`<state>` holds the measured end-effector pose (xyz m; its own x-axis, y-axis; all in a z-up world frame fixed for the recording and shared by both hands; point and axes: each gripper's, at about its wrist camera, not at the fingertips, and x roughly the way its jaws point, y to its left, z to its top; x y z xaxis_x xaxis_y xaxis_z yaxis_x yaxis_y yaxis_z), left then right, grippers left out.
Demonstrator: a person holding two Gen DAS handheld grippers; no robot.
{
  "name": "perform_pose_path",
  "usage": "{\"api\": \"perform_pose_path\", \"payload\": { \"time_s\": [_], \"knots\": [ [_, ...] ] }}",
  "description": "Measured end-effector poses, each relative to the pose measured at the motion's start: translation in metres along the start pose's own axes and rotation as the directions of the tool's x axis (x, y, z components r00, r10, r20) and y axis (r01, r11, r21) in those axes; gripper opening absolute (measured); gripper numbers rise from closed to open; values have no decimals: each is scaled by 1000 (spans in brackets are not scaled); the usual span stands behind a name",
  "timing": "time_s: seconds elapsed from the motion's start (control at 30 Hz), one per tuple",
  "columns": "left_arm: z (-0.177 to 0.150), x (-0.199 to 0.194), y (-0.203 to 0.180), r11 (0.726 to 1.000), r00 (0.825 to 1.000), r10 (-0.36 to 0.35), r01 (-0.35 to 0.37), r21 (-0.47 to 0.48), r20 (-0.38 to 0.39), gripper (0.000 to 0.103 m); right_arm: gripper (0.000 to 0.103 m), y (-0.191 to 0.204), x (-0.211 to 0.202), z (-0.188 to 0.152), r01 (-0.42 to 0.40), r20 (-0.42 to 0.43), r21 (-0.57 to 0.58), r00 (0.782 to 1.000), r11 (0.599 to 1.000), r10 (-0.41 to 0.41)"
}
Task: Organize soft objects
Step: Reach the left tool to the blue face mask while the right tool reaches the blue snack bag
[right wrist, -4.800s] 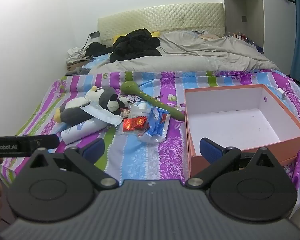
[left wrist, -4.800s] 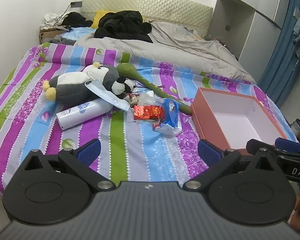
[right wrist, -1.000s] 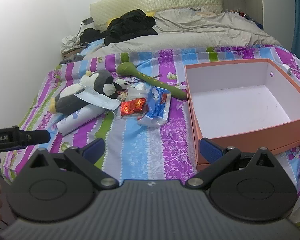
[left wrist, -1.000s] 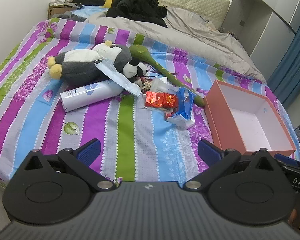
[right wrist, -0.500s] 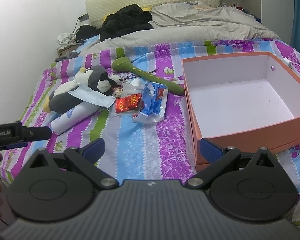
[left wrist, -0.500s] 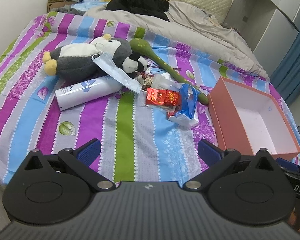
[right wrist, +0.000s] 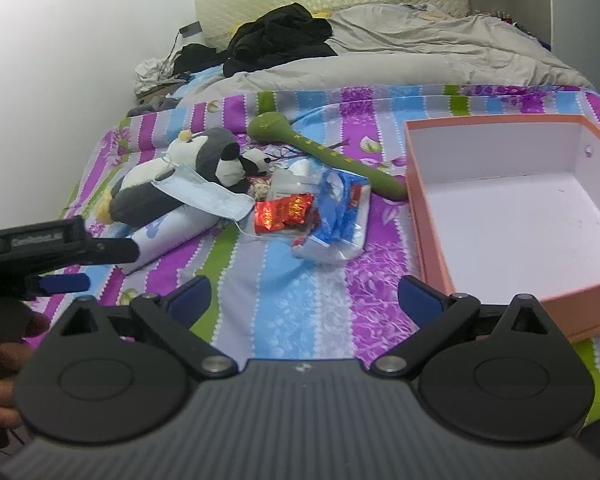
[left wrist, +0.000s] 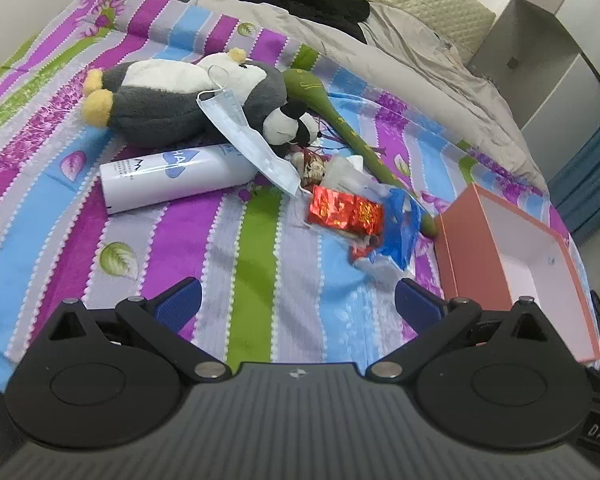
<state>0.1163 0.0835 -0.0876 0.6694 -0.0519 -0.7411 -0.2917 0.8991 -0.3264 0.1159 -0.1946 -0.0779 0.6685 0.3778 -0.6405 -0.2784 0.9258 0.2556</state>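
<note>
Approaching the clutter on the striped bedspread [left wrist: 260, 240], the left gripper [left wrist: 296, 300] is hanging low over the fabric with its jaws spread wide and nothing between them. Compared with a second earlier, the pile is looming larger and sitting closer ahead — the camera has come forward and down, and the bed's far end is sliding out of the top of the view. The plush penguin [left wrist: 172, 104] is lying ahead and to the left of this gripper, a blue face mask [left wrist: 248, 140] draped across it and a white spray bottle [left wrist: 172, 178] resting just in front of it; a small panda toy [left wrist: 286, 126] is touching its far end. A green long-handled toy [left wrist: 340, 128] is running diagonally behind the red foil packets [left wrist: 344, 212] and blue wrapper [left wrist: 398, 232].

The right gripper [right wrist: 304, 300] is likewise gaping empty, with the open orange box [right wrist: 432, 216] ahead and to its right and the same pile ahead to its left. The advance probably means a first pick of a soft item is imminent — nothing is in the box yet.
</note>
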Motion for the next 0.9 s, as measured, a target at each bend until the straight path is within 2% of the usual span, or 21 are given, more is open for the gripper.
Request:
{"api": "perform_pose_path", "payload": {
  "time_s": [0.23,0.47,0.63,0.9],
  "knots": [
    [18,43,11,997,1000,-9,9,-71,-2,103,80,4,37,6,-19,-41,10,999,1000,20],
    [34,81,15,995,1000,-5,4,-96,-3,96,74,7,74,14,0,-60,-10,998,1000,0],
    [45,111,18,993,1000,7,-8,-116,-3,86,74,3,98,23,15,-44,-10,999,1000,-16],
    [57,157,26,984,1000,-20,20,-179,1,72,73,-2,143,34,54,-27,-46,998,998,-55]
  ]
}}
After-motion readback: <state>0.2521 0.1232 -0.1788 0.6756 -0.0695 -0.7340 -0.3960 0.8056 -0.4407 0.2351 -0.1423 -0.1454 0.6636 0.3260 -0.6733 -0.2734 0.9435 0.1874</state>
